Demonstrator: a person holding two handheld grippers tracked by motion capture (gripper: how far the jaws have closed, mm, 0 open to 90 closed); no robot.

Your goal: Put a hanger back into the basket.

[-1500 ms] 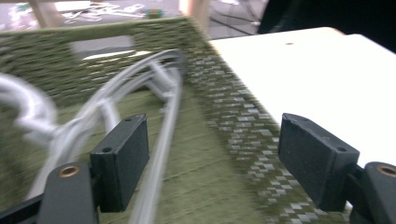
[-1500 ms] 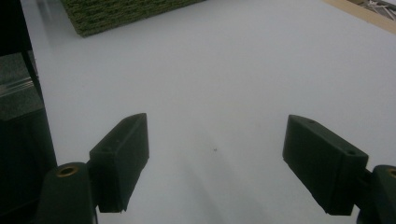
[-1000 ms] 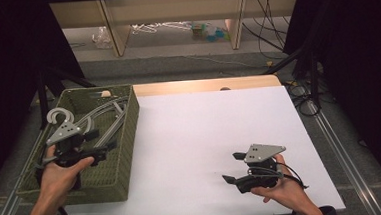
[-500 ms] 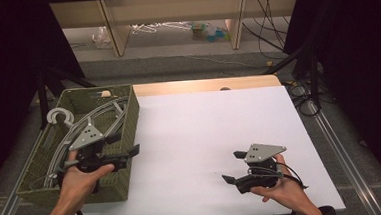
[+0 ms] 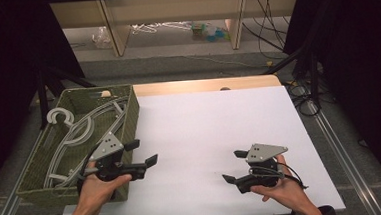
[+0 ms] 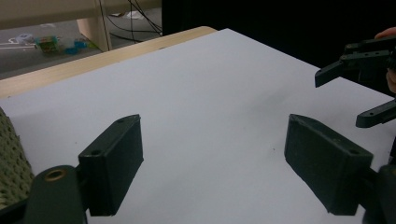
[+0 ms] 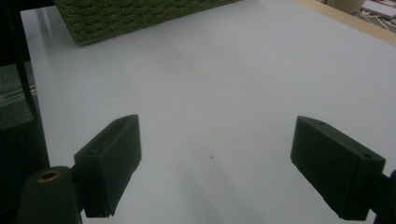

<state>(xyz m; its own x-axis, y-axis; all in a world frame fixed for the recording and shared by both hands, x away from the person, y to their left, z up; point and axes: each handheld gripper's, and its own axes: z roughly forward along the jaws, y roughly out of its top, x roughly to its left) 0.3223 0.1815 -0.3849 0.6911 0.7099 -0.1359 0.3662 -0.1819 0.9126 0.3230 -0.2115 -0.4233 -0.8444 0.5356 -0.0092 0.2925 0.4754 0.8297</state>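
Note:
A green woven basket stands at the table's left edge and holds several grey plastic hangers. My left gripper hovers past the basket's right wall, over the white tabletop, pointing right. In the left gripper view it is open with only bare white surface between the jaws. My right gripper rests low at the front right, pointing left toward the basket. Its jaws have just been opening, stand wide and hold nothing. It is also seen far off as the right gripper in the left gripper view.
A wooden strip borders the table's far edge. Beyond it are shelf legs, cables and small clutter on the floor. Metal rails run along the table's sides.
My left gripper has moved right, from above the hangers in the basket to beyond its right wall over the white surface. The right hand has stayed put.

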